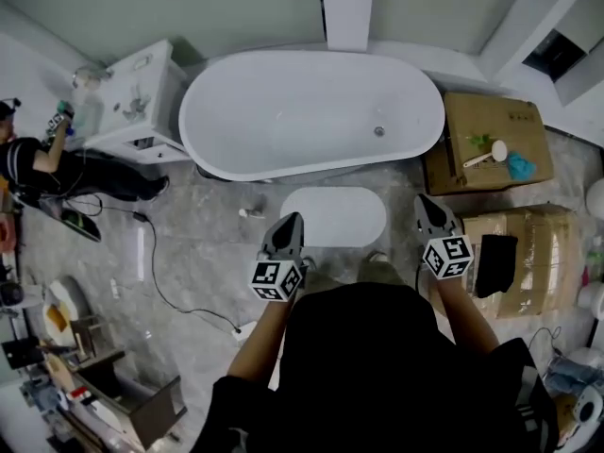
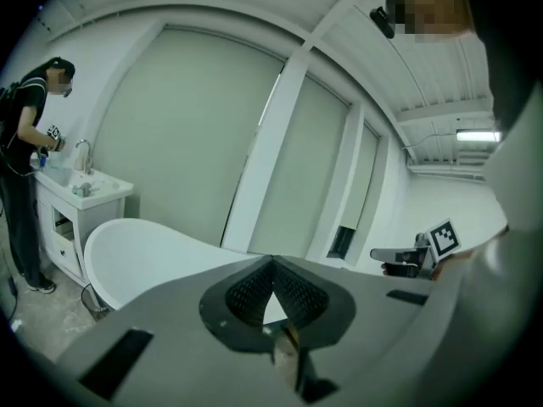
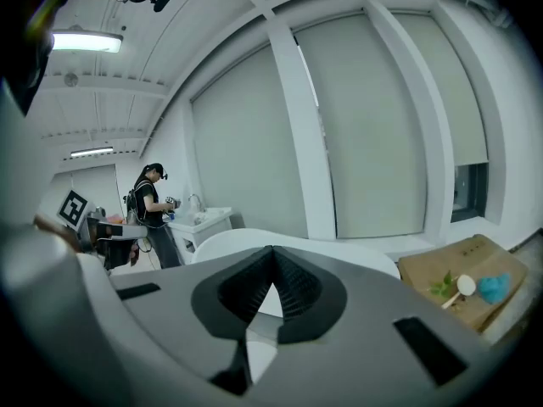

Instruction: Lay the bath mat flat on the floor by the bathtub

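beside bathtub [image 1: 311,111], head view alone shows bath mat [image 1: 333,216] flat; left tongs [image 1: 290,219], right tongs [image 1: 426,203] closed, empty.

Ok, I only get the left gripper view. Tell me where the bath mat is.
Observer: The white oval bath mat lies flat on the floor, just in front of the bathtub.
Operator: Report the right claw.
Observer: The right claw is shut, with nothing in it.
Operator: Check what stands on that side.
Observer: A cardboard box stands right of the bathtub, with a long-handled white brush on top.
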Demonstrator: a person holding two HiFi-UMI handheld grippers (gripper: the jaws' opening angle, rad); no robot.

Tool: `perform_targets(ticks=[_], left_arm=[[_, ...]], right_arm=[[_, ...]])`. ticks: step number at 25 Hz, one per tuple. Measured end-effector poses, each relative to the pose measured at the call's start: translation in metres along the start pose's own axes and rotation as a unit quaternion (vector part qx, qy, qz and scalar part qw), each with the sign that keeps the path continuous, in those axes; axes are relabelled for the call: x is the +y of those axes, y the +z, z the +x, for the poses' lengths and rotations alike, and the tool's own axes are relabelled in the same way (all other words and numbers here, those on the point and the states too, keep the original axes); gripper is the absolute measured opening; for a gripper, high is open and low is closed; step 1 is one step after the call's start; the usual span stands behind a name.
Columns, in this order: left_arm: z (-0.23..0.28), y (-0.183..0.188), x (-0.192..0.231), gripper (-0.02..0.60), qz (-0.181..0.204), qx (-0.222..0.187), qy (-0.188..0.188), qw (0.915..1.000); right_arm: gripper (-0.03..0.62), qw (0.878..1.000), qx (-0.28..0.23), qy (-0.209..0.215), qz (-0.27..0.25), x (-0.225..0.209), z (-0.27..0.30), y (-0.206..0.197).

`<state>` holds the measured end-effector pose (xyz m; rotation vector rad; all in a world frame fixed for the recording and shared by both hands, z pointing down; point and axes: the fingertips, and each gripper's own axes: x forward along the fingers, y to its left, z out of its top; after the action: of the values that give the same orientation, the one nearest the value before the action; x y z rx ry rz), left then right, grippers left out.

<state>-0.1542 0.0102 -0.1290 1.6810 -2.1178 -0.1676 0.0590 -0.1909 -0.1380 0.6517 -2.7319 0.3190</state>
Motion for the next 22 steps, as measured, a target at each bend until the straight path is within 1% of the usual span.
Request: perform_targets(ticks=[3,7,13,22], left_arm=[[0.007,0.010,-0.021,0.018,0.017,-0.027,0.021,0.9993],[0.018,0.016,-0.032,0.018,0.026,-0.041,0.035,0.9982],[0.018,0.015,-0.028,0.018,0.031,-0.038,0.049,0.9976],[0.015,0.014,-0.027,0.018,0.044,-0.026,0.043,0.9978]], right_arm=[[0.021,1.000,-0.014,-0.005,-0.011,-0.025,-0.007,0.010],[0.021,1.000,-0.020,-0.007,-0.018,-0.043,-0.010,0.012],[0.021,0.999,-0.019,-0.005,-0.030,-0.041,-0.014,0.011],[0.021,1.000,-0.023,-0.005,-0.017,-0.032,-0.014,0.013]])
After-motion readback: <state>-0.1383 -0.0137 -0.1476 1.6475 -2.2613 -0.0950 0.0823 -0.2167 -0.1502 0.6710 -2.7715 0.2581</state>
